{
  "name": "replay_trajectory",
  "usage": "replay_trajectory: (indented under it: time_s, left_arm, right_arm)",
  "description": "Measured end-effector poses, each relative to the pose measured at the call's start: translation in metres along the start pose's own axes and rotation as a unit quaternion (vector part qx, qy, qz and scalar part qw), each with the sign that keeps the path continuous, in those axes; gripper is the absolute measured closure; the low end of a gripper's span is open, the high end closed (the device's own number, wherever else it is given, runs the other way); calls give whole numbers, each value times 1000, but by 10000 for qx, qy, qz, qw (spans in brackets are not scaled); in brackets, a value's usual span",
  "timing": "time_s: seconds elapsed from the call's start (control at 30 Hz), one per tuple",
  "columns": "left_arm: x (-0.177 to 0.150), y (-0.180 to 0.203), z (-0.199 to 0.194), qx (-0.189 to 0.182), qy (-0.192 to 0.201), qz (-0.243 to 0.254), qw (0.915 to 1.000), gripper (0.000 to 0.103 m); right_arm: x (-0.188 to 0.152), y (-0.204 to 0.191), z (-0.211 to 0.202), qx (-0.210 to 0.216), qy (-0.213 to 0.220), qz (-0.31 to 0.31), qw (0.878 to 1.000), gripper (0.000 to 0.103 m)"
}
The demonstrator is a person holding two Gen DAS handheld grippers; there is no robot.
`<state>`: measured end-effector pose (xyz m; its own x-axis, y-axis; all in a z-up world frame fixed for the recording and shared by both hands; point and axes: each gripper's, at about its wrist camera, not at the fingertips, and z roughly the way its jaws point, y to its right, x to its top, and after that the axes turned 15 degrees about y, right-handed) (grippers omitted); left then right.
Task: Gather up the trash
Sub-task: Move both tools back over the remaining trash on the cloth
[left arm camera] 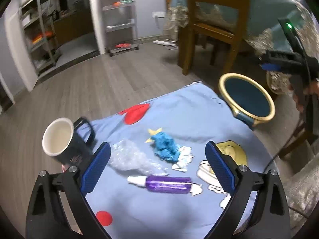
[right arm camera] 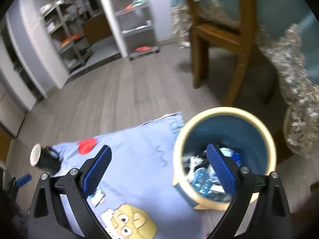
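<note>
The left gripper (left arm camera: pixel 157 167) is hovering with fingers apart over a blue wad (left arm camera: pixel 165 147), clear wrap (left arm camera: pixel 129 157) and purple tube (left arm camera: pixel 167 184) lying on the cloth (left arm camera: pixel 189 109). The right gripper (right arm camera: pixel 157 169) is hanging spread and empty, its right finger over the bin (right arm camera: pixel 225 155), which is sitting far right and holding scraps (right arm camera: pixel 201 181). A mug (left arm camera: pixel 61 137) is standing left.

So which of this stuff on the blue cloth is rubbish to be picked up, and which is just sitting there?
Part of the job:
- crumpled clear plastic
- blue wrapper
- white paper scrap
- purple tube
- trash bin, already holding some rubbish

Just lying about:
- black mug
- wooden chair
- metal shelves
- power strip
</note>
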<state>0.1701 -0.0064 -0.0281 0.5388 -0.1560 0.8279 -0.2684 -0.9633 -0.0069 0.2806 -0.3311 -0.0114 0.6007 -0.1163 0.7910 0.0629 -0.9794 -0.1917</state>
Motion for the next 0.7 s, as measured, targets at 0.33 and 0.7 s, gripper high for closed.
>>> replay_trajectory:
  time_s: [0.33, 0.7]
  left_arm:
    - [-32, -29, 30, 174, -485, 177, 9985, 9]
    - [-54, -54, 58, 426, -798, -144, 9958, 9]
  right_arm:
    - [-38, -74, 29, 713, -689, -751, 9922, 8]
    - [-86, -129, 73, 1323, -1315, -519, 9811, 9]
